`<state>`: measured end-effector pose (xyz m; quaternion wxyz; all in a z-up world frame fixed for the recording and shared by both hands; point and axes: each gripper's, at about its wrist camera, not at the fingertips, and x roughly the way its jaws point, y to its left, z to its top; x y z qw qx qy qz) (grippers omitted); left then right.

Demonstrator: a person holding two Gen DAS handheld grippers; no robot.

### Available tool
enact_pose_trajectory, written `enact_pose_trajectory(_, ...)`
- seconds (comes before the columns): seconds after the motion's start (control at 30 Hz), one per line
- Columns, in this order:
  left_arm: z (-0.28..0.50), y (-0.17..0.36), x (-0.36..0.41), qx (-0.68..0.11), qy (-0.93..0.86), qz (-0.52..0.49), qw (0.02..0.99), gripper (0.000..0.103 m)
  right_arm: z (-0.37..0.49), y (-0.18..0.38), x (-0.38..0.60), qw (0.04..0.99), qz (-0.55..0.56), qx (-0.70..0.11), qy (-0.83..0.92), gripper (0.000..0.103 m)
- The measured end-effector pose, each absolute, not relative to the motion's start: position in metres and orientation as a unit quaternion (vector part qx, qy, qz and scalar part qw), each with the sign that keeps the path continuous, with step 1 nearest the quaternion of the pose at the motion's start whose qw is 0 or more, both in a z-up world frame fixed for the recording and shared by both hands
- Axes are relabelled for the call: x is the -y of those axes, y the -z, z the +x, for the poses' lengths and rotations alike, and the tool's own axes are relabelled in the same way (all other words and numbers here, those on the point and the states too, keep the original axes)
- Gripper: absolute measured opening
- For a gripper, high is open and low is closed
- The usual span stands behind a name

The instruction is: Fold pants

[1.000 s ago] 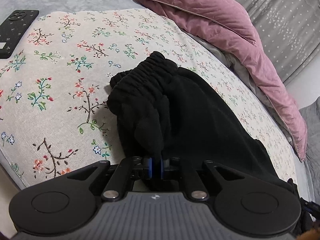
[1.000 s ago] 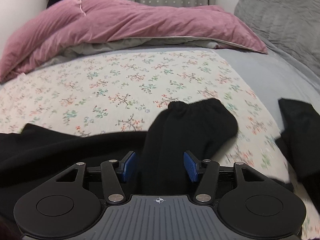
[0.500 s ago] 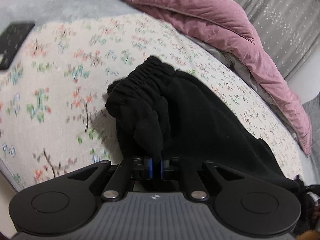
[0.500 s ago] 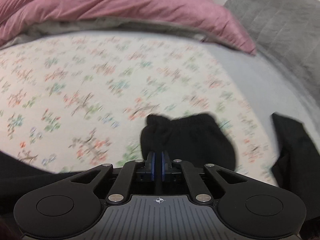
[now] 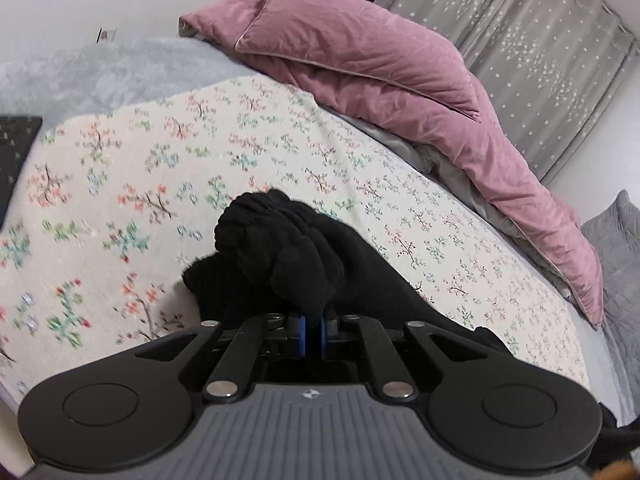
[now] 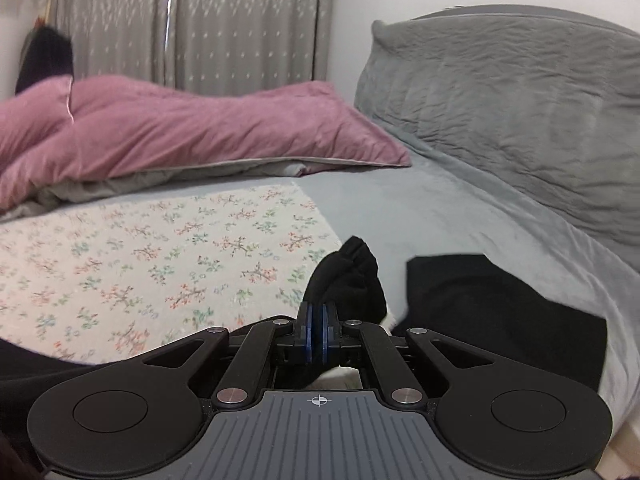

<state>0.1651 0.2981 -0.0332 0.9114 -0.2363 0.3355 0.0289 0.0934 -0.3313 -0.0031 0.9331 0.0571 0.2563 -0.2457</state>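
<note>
The black pants (image 5: 304,264) lie on a floral cloth (image 5: 160,184) on the bed. My left gripper (image 5: 313,336) is shut on the bunched elastic waistband end and holds it lifted off the cloth. My right gripper (image 6: 318,338) is shut on the cuff end of a leg of the pants (image 6: 344,280), raised above the bed. The rest of the pants trails out of view at the lower left of the right wrist view.
A pink duvet (image 5: 400,80) lies along the far side of the bed. A grey pillow (image 6: 520,120) is at the right. Another black garment (image 6: 500,312) lies on the grey sheet at the right. A dark phone (image 5: 12,160) lies at the left edge.
My right gripper has shut on the leg cuff and lifted it, swinging right. My left gripper has raised the waistband, which is now more bunched.
</note>
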Motion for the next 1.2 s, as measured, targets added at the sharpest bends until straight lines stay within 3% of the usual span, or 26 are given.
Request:
enact_pose_trajectory(0.17,0.162,0.048,-0.305,-0.376,-0.04,-0.208,0.902,0.018,0.038,0.032,0.324,0.929,0.098,-0.265,0.239,0.002)
enact_pose_trajectory(0.47,0.164,0.082,-0.3,-0.428,-0.07,-0.17,0.885,0.021,-0.002,0.126,0.341,0.885,0.185,-0.361,0.23,0.002)
enact_pose_trajectory(0.57,0.157,0.07,-0.287,-0.422,-0.077,-0.125,0.895,0.029,-0.006,0.124,0.354,0.881,0.232,-0.352,0.215,0.007)
enact_pose_trajectory(0.63,0.15,0.061,-0.276,-0.413,-0.074,-0.1,0.902,0.038,-0.013,0.115,0.36,0.884,0.25,-0.337,0.204,0.013)
enact_pose_trajectory(0.67,0.146,0.058,-0.271,-0.409,-0.07,-0.091,0.905,0.047,-0.018,0.11,0.364,0.886,0.256,-0.328,0.203,0.018)
enact_pose_trajectory(0.7,0.143,0.055,-0.265,-0.405,-0.066,-0.08,0.908,0.057,-0.024,0.107,0.369,0.887,0.263,-0.318,0.206,0.029)
enact_pose_trajectory(0.77,0.134,0.049,-0.249,-0.394,-0.053,-0.055,0.916,0.065,-0.033,0.102,0.38,0.886,0.279,-0.303,0.211,0.049)
enact_pose_trajectory(1.0,0.11,0.043,-0.171,-0.363,0.065,0.002,0.93,0.084,-0.041,0.105,0.403,0.874,0.325,-0.292,0.212,0.051)
enact_pose_trajectory(1.2,0.103,0.062,-0.11,-0.372,0.155,0.027,0.915,0.085,-0.043,0.116,0.4,0.867,0.337,-0.304,0.204,0.05)
